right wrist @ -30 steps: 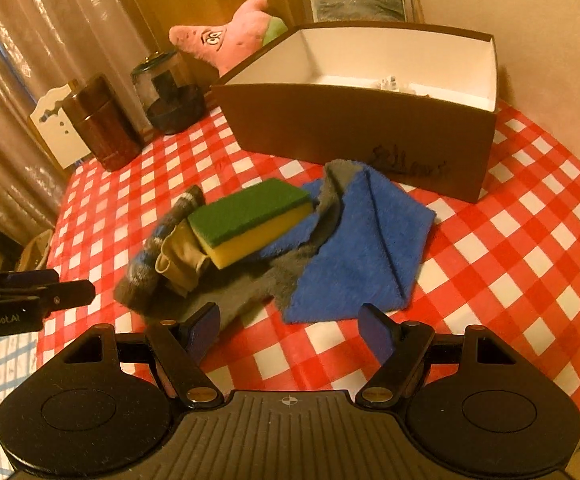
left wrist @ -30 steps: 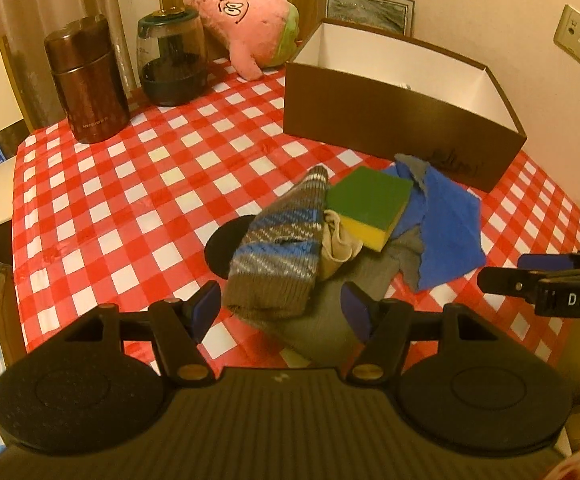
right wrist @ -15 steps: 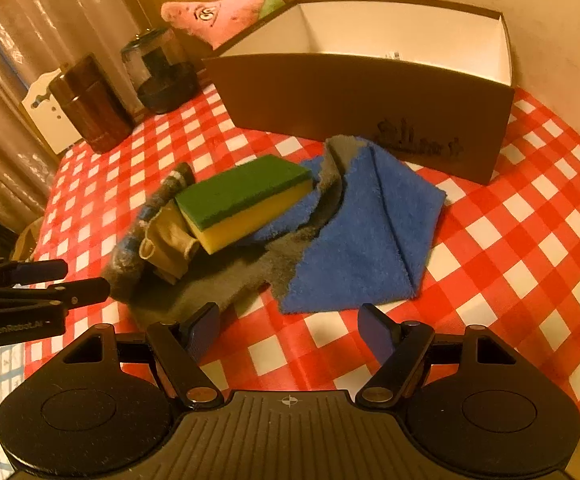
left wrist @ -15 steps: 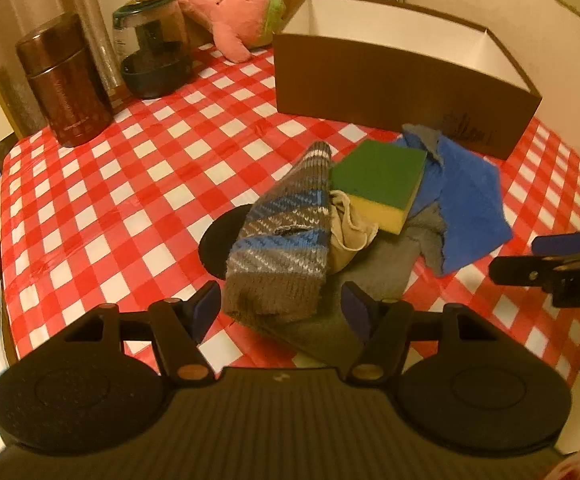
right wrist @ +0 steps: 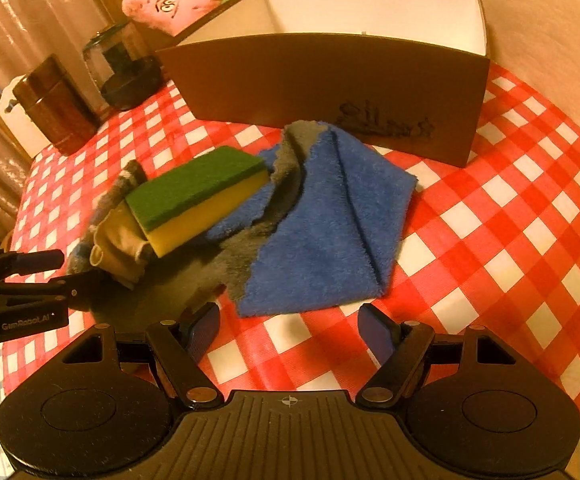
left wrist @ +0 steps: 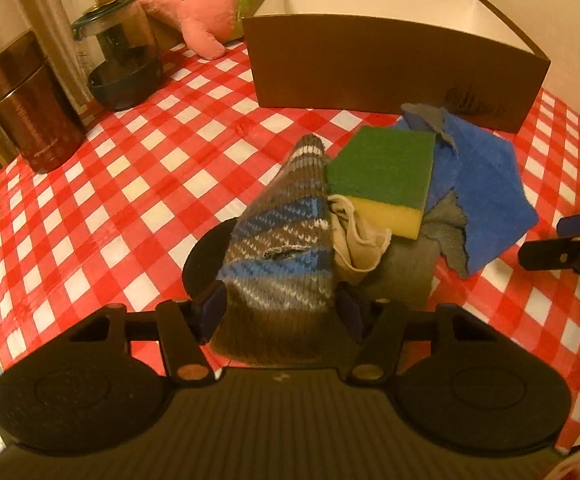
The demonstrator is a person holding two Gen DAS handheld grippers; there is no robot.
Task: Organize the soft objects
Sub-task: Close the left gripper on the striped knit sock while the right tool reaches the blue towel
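Note:
A pile of soft things lies on the checked table before a brown box [left wrist: 393, 68]. A striped knit hat [left wrist: 282, 248] lies on the left of the pile. A green and yellow sponge [left wrist: 385, 176] rests on a beige cloth [left wrist: 359, 240], a grey cloth [left wrist: 405, 272] and a blue towel [left wrist: 485, 196]. My left gripper [left wrist: 280, 312] is open with the hat's near end between its fingers. My right gripper [right wrist: 291, 328] is open just in front of the blue towel [right wrist: 329, 240]. The sponge [right wrist: 198, 196] and box [right wrist: 329, 76] show there too.
A pink plush toy [left wrist: 194, 4] leans at the back beside the box. A glass jar [left wrist: 122, 64] and a brown canister [left wrist: 26, 104] stand at the back left. A black round mat [left wrist: 206, 260] lies under the hat. The table edge is near on the left.
Both grippers have moved forward toward the pile. The hat's near end now lies between my left fingers. Both grippers stay open.

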